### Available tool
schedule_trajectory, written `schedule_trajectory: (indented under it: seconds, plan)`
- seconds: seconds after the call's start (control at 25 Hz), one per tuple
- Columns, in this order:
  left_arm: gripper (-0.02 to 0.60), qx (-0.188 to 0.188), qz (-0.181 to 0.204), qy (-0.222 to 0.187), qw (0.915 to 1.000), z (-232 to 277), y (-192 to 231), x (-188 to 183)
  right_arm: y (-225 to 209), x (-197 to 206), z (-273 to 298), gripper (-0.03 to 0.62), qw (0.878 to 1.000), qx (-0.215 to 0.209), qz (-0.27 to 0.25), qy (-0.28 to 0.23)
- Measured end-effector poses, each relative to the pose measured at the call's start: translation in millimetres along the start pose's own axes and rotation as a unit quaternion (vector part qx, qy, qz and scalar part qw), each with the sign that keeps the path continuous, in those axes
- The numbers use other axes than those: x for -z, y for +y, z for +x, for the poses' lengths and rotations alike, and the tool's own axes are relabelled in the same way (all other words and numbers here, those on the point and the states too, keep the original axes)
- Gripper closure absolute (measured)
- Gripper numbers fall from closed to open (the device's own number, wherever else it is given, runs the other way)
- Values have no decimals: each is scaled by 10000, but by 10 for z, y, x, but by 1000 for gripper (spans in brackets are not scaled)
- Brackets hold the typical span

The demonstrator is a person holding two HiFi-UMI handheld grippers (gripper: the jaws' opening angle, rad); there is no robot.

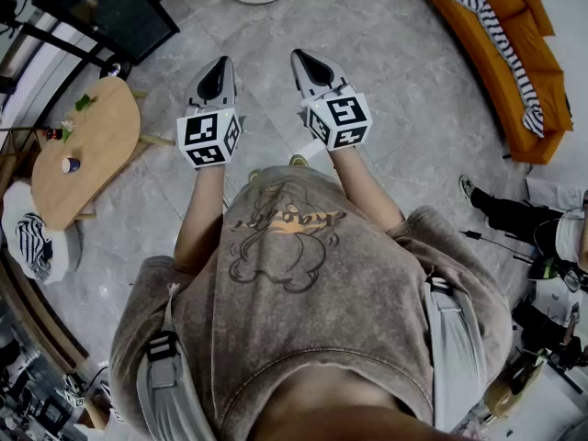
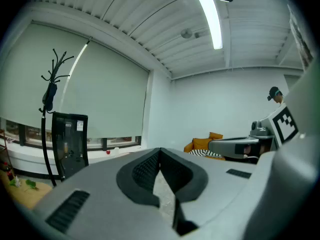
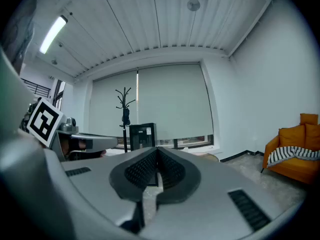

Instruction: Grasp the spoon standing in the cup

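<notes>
The left hand-held gripper [image 1: 219, 62] and the right hand-held gripper [image 1: 300, 56] are both closed and empty. Each has its dark ribbed pads [image 2: 145, 170] meeting tip to tip with nothing between them. A person in a grey-brown printed sweatshirt [image 1: 294, 274] holds them side by side in front of the chest, above a grey tiled floor [image 1: 386, 81].

What looks like a small white cup [image 1: 71, 164] stands on the wooden bench [image 1: 101, 141], well apart from both hand-held grippers. The left one is the nearer to the bench. The cup is too small in the head view to show whether a spoon stands in it.

Also on the bench, near the cup, are a small dark-red item [image 1: 55, 134] and a sprig of green leaves [image 1: 83, 102]. A striped cloth [image 1: 32, 237] lies just off one end of the bench, and a black cabinet [image 1: 106, 7] stands off the other. A black coat stand [image 2: 50, 99] rises beside the cabinet, before a drawn window blind [image 2: 105, 99].

Across the room from the bench sits an orange sofa [image 1: 514, 53] draped with a striped throw [image 1: 491, 26]. On that far side a second person's dark-trousered leg [image 1: 501, 214] stretches over the floor.
</notes>
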State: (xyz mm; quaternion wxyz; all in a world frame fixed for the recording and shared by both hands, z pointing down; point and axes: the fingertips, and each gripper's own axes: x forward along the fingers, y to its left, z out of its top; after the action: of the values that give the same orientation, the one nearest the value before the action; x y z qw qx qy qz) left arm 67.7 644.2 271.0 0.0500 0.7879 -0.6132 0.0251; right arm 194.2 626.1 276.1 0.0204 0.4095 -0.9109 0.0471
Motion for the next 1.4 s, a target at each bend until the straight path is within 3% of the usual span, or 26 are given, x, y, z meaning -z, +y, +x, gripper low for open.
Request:
schedule_trajectory:
  seconds: [0.84, 1.4]
  plan:
    - [565, 422, 63, 177, 9989, -59, 521, 222, 376, 240, 224, 577, 9992, 392, 110, 23]
    - [565, 411, -14, 142, 9991, 705, 1019, 331, 61, 454, 1175, 577, 9995, 184, 144, 203]
